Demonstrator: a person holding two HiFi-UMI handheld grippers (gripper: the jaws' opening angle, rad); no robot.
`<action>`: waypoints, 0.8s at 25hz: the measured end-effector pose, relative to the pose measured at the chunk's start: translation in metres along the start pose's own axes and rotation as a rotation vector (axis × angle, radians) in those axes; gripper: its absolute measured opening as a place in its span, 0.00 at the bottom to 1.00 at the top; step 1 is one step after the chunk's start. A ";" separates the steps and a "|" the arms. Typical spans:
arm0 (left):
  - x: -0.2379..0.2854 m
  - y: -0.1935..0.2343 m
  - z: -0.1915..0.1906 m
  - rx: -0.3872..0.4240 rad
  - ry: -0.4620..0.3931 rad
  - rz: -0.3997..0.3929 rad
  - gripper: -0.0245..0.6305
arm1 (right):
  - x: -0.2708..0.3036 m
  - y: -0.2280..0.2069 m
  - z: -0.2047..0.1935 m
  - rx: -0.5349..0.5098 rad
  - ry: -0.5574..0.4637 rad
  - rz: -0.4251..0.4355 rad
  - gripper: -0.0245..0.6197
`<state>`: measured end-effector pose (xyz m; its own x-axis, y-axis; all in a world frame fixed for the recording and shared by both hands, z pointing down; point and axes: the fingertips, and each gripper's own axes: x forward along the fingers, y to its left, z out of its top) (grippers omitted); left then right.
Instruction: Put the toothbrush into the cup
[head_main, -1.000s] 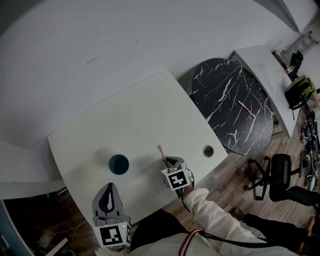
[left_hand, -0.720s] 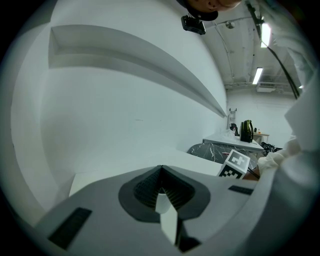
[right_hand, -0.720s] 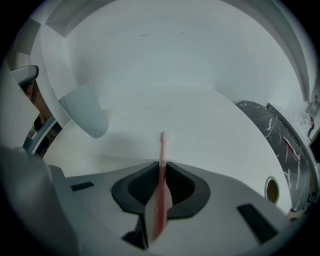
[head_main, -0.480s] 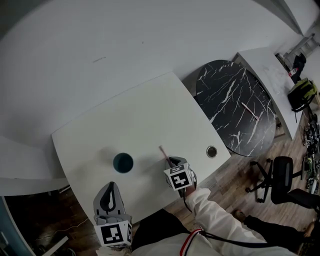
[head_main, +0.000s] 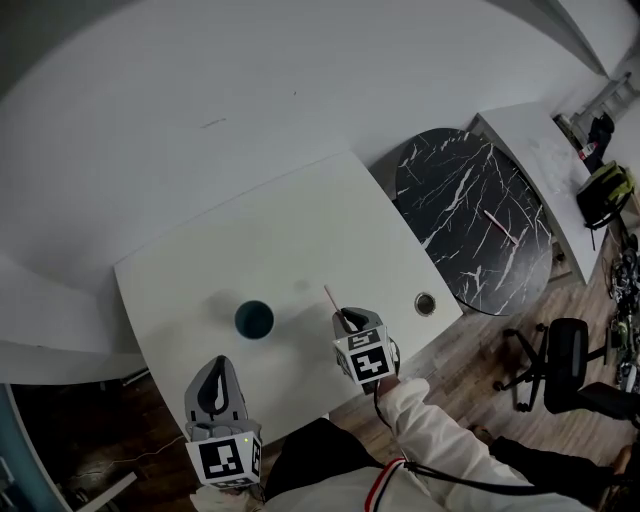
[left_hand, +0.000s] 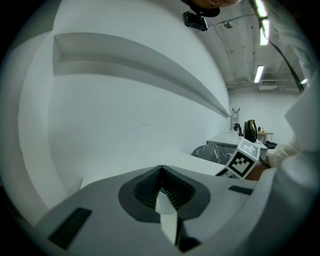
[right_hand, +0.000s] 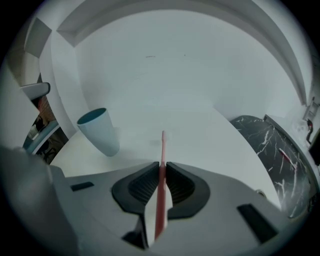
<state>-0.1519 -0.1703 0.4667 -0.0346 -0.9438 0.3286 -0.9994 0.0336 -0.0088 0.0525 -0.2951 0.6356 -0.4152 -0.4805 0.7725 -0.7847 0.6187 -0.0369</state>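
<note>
On the white worktop (head_main: 300, 240), cup (head_main: 254, 319) (right_hand: 99, 131): teal, upright, open mouth up, standing alone.
Toothbrush (head_main: 329, 296) (right_hand: 162, 170): pink, to the right of the cup and apart from it, its slim end jutting out past the fingertips.
Right gripper (head_main: 345, 318) (right_hand: 161, 166): right of the cup, fingers pinched narrow on the toothbrush handle.
Left gripper (head_main: 218, 365) (left_hand: 161, 170): nearer the person than the cup, at the worktop's near edge, fingers pressed together with nothing between them.
Round marble table (head_main: 470, 215): well to the right of the cup, beyond the worktop's edge.
</note>
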 end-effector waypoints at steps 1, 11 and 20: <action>-0.001 0.000 0.002 0.002 -0.002 0.001 0.05 | -0.005 0.004 0.007 -0.006 -0.020 0.006 0.12; -0.017 0.012 0.014 0.012 -0.038 0.040 0.05 | -0.070 0.047 0.072 -0.044 -0.224 0.068 0.11; -0.022 0.032 0.025 0.024 -0.057 0.073 0.05 | -0.107 0.093 0.136 -0.105 -0.458 0.137 0.11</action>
<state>-0.1836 -0.1566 0.4357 -0.1069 -0.9563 0.2720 -0.9939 0.0958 -0.0538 -0.0386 -0.2704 0.4629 -0.6894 -0.5999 0.4061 -0.6680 0.7433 -0.0358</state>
